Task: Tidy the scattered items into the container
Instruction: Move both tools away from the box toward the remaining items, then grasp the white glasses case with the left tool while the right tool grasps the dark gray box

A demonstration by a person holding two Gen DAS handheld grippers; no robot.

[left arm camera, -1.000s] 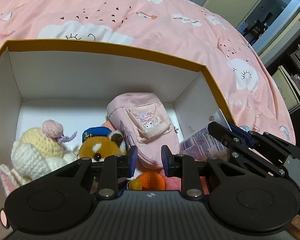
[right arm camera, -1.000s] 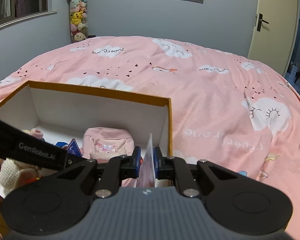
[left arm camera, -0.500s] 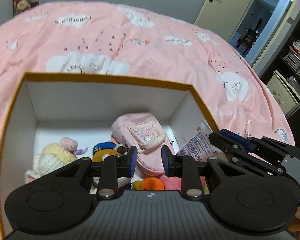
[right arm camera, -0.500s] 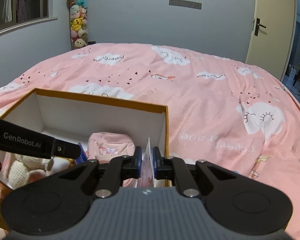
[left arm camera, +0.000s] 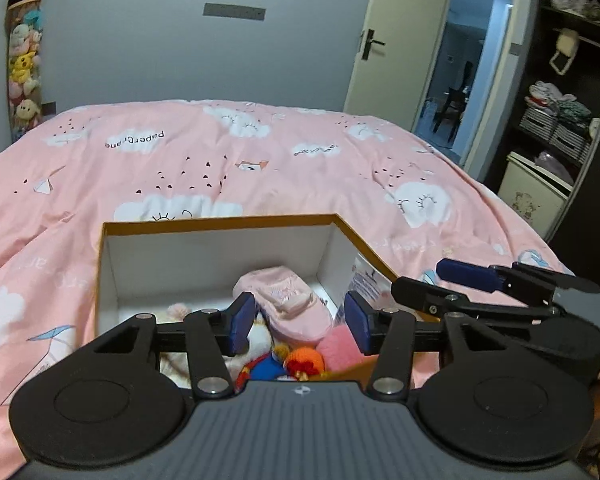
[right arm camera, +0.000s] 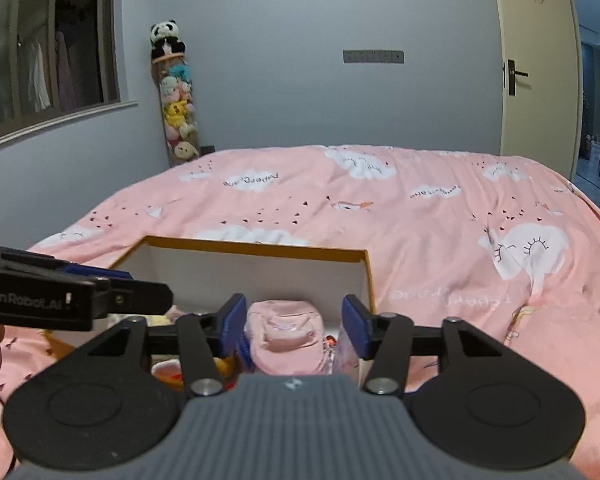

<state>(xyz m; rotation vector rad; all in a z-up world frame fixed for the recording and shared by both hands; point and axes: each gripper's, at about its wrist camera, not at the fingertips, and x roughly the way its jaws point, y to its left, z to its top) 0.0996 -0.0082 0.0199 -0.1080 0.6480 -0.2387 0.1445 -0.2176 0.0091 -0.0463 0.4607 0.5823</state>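
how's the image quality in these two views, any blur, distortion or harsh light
Left wrist: strong fisheye bowing of the door frame and wardrobe; dim room, bright ceiling light through the doorway; box contents slightly soft. Right wrist: the same curvature bends the window sill; even, dull lighting, no glare on the pink duvet.

pink cloud-print bed point(left arm camera: 300, 168), orange-rimmed white box point(left arm camera: 220, 224) resting on its quilt

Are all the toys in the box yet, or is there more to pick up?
Nearly done, it seems. The box already holds the pink pouch, a printed packet by its right wall, and knitted toys. The left gripper and right gripper are both opening with nothing between their pads. No stray items show on the pink bedspread, though only part of it is in view.
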